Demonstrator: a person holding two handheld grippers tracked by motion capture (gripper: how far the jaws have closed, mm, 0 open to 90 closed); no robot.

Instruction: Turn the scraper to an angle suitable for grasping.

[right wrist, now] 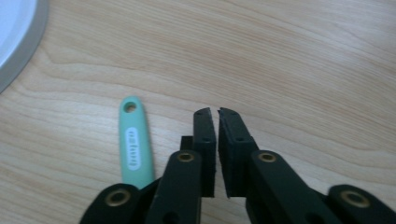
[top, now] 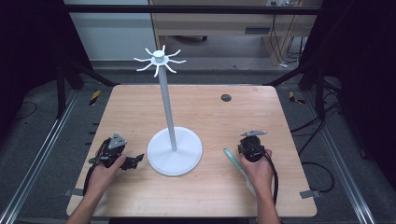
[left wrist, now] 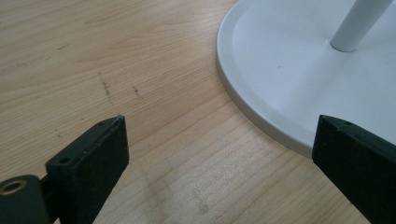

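Wood tabletop (top: 140, 112) carries everything: the left gripper (left wrist: 215, 154) rests spread wide beside the white stand (top: 174, 150), holding nothing. Rightward, the mint handle (right wrist: 134, 147) lies flat just beside the right gripper (right wrist: 215, 114), whose jaws are nearly together and empty. It looks light, stiff, smooth; grip mid-handle.

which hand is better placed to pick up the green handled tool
Right, probably: the green handled tool lies just beside the right tongs, which are shut. The left tongs are open beyond the white stand base.
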